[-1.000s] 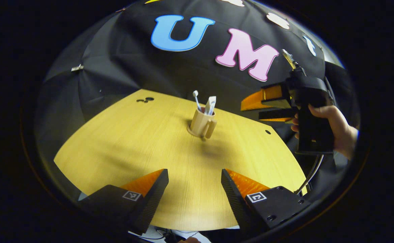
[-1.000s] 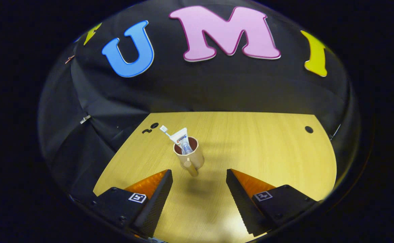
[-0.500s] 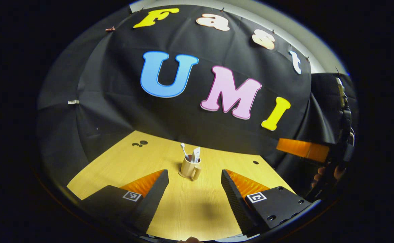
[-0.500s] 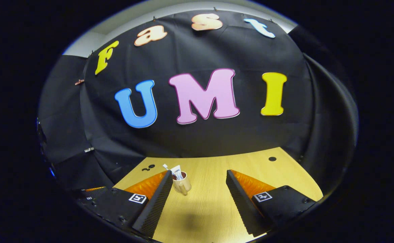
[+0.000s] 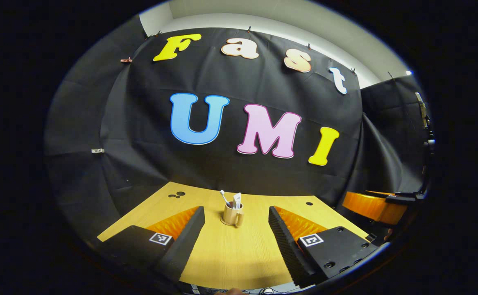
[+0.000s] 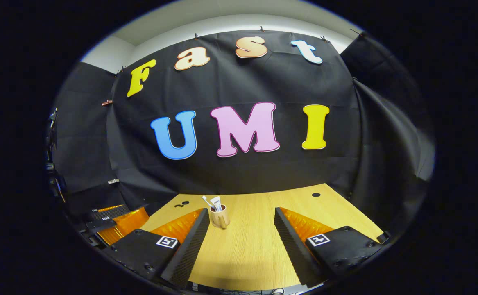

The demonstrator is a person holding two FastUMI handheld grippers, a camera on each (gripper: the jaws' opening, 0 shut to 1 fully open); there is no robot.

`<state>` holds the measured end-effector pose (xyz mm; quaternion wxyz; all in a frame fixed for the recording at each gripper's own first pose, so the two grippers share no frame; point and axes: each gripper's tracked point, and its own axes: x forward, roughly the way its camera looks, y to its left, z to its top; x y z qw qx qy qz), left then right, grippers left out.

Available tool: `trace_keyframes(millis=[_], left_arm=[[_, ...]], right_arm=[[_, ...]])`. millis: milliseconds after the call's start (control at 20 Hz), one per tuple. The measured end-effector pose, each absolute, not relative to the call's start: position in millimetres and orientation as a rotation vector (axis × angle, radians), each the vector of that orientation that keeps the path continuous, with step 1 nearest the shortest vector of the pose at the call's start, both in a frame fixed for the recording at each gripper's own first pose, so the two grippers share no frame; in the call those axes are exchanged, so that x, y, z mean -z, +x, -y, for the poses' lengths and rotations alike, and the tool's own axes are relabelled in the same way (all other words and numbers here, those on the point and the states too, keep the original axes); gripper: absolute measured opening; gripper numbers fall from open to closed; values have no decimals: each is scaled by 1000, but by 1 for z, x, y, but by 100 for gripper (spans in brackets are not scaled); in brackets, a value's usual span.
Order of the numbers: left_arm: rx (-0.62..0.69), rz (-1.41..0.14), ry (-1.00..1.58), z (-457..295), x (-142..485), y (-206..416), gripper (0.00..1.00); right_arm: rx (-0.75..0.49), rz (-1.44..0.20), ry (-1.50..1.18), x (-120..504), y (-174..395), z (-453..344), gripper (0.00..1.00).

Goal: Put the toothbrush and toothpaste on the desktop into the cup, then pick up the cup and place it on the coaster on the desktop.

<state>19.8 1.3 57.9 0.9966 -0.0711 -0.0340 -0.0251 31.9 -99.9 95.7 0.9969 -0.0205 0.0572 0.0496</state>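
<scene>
A tan cup (image 5: 233, 214) with a handle stands upright on the wooden table (image 5: 239, 254). A white toothbrush (image 5: 223, 196) and a toothpaste tube (image 5: 237, 200) stick out of it. A thin tan disc at its foot looks like the coaster (image 5: 224, 221). My left gripper (image 5: 235, 209) is open and empty, well back from the cup. In the right gripper view the cup (image 6: 219, 217) holds the toothbrush (image 6: 206, 200) and toothpaste (image 6: 216, 203), far ahead of my open, empty right gripper (image 6: 241, 211). The right gripper (image 5: 376, 205) hangs low beside the table's right edge, and the left gripper (image 6: 118, 221) hangs beside its left edge.
The table (image 6: 255, 246) has a small cable hole (image 5: 309, 203) at the back right and a pair of holes (image 5: 177, 194) at the back left. Black cloth walls close in behind and on both sides.
Both grippers have pulled back from the cup and tilted up, so the cup looks smaller and farther off. The right gripper has dropped low at the table's right side.
</scene>
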Motion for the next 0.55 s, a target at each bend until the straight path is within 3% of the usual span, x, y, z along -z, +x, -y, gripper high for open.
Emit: trace_keyframes(millis=[550], left_arm=[[77,65,-124,6,-55,1,97]], right_arm=[[-117,-120,-7,-95,18,97,98]])
